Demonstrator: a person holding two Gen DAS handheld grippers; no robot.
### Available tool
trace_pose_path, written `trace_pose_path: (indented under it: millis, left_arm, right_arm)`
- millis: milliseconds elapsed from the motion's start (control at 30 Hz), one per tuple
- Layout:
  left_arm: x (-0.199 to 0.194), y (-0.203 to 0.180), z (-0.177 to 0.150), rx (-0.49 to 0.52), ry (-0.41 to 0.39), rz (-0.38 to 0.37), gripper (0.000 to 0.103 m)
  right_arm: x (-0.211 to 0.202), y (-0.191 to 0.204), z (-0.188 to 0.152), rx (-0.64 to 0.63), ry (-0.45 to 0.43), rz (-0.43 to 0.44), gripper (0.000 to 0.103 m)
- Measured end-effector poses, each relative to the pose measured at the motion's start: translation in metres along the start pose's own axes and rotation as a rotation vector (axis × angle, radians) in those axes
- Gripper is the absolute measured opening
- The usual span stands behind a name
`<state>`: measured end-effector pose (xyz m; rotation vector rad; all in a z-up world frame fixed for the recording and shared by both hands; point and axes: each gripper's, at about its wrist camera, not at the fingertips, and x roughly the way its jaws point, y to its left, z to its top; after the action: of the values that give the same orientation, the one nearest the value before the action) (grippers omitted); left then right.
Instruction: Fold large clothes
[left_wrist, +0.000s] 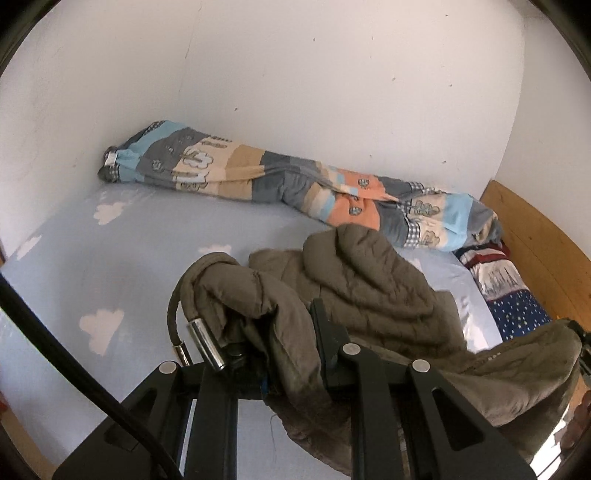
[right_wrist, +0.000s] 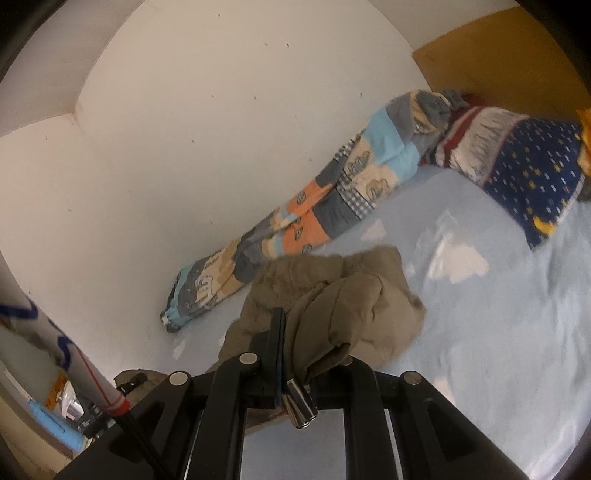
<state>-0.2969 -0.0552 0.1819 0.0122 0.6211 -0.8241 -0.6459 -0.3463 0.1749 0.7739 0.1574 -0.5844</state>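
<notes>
Left wrist view: left tongs (left_wrist: 280, 332) clamp the olive padded jacket (left_wrist: 369, 280) above the bed (left_wrist: 110, 258). Right tongs (right_wrist: 314, 354) clamp its other edge.

Olive-brown quilted jacket (left_wrist: 369, 280); pale-blue sheet (left_wrist: 129, 258), white cloud print.

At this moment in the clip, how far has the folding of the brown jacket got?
Early stage. No fold shows yet: the brown jacket lies bunched on the blue sheet. In hand: the left hand-held gripper and right hand-held gripper each pinch its fabric, near metal-tipped drawcords. Left: spreading it flat, folding sleeves and body.
</notes>
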Motion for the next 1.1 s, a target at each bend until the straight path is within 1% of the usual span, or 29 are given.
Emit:
trace_pose_path:
  millis: [100,200,333,367,400,467,500,600,700,733,833,900,1000,1100]
  left_arm:
    - [0.019,-0.004,0.019,-0.017,0.010,-0.003,0.020]
    - [0.043,-0.002,0.041,-0.042,0.024,-0.023,0.023]
    - [0.087,0.001,0.066,-0.069,0.076,-0.031,0.025]
    - [0.099,0.003,0.074,-0.080,0.096,-0.038,0.027]
    - [0.110,0.005,0.081,-0.103,0.120,-0.051,0.031]
    - [0.130,0.013,0.096,-0.177,0.165,-0.092,0.037]
    - [0.136,0.017,0.101,-0.201,0.171,-0.110,0.041]
    - [0.154,0.029,0.115,-0.278,0.187,-0.172,0.044]
    - [0.161,0.040,0.126,-0.318,0.153,-0.212,0.046]
    - [0.162,0.044,0.129,-0.323,0.139,-0.213,0.047]
    - [0.156,0.057,0.140,-0.314,0.075,-0.160,0.052]
    - [0.152,0.061,0.142,-0.291,0.054,-0.132,0.055]
    - [0.158,0.059,0.138,-0.244,0.077,-0.138,0.056]
    - [0.176,0.037,0.119,-0.159,0.150,-0.171,0.056]
  right_arm:
    - [0.028,-0.005,0.026,0.018,-0.002,0.002,0.010]
    - [0.060,-0.011,0.050,0.030,0.005,-0.008,0.010]
    - [0.109,-0.020,0.078,0.029,0.024,-0.028,0.010]
    - [0.117,-0.023,0.082,0.030,0.029,-0.032,0.010]
    - [0.132,-0.025,0.089,0.030,0.036,-0.042,0.010]
    - [0.155,-0.030,0.099,0.037,0.047,-0.062,0.010]
    - [0.168,-0.033,0.104,0.040,0.053,-0.076,0.010]
    - [0.202,-0.045,0.116,0.050,0.067,-0.113,0.010]
    - [0.233,-0.059,0.123,0.063,0.087,-0.153,0.010]
    - [0.242,-0.064,0.124,0.069,0.092,-0.165,0.010]
    - [0.272,-0.081,0.125,0.092,0.117,-0.205,0.010]
    - [0.292,-0.090,0.123,0.091,0.135,-0.237,0.011]
    - [0.317,-0.102,0.119,0.082,0.160,-0.288,0.011]
    - [0.336,-0.113,0.112,0.100,0.187,-0.336,0.011]
